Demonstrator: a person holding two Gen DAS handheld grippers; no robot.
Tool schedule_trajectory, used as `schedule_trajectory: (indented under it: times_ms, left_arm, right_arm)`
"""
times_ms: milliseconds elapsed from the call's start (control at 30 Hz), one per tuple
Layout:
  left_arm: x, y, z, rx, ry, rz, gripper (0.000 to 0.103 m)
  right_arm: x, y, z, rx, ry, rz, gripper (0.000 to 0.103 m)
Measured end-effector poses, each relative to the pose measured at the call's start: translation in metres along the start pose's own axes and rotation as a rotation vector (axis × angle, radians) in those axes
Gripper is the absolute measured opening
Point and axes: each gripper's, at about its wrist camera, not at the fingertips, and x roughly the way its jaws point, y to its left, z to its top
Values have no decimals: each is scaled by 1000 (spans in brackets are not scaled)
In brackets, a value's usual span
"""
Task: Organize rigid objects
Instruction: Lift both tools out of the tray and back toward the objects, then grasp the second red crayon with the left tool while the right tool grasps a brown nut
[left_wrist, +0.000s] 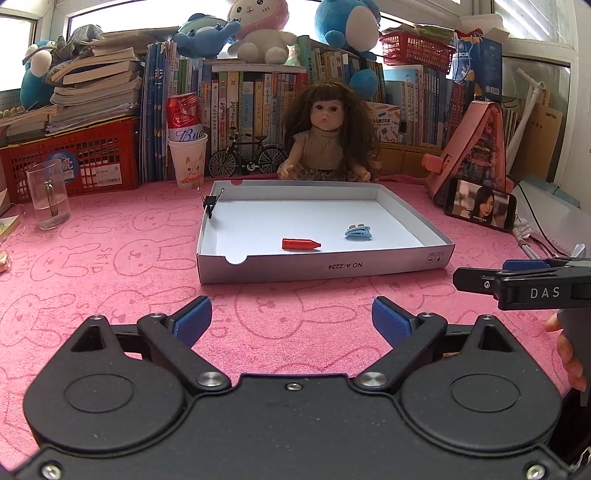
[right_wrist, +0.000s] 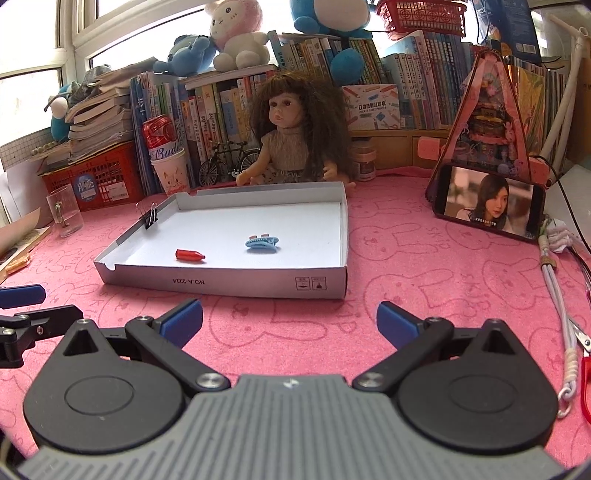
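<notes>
A shallow white cardboard box lid (left_wrist: 325, 264) (right_wrist: 221, 286) lies on the pink bunny-print cloth. Inside it are a red crayon (left_wrist: 301, 244) (right_wrist: 189, 254) and a blue hair clip (left_wrist: 357, 231) (right_wrist: 261, 243). A black binder clip (left_wrist: 210, 204) (right_wrist: 150, 218) is clamped on its left wall. My left gripper (left_wrist: 291, 321) hovers open over the cloth in front of the box, nothing between its blue pads. My right gripper (right_wrist: 290, 321) is open too, also short of the box and empty. Each gripper shows at the edge of the other's view.
A doll (left_wrist: 328, 133) (right_wrist: 295, 136) sits behind the box, before a wall of books. A glass mug (left_wrist: 48, 195) stands at left, a paper cup with a can (left_wrist: 186, 147) behind. A phone (right_wrist: 489, 203) leans at right; cords and red-handled scissors (right_wrist: 585, 376) lie nearby.
</notes>
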Motion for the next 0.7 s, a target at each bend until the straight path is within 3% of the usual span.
schedule_trajectory:
  times_ms: [400,700]
  left_arm:
    - [-13,2,-14,-1,-27,64,92]
    - [-26,9,-31,-39,-21,85,89]
  right_arm:
    - [-13,-10,-15,18,-5,-13,103]
    - [-29,-12,-32,-48,-75,-19,103]
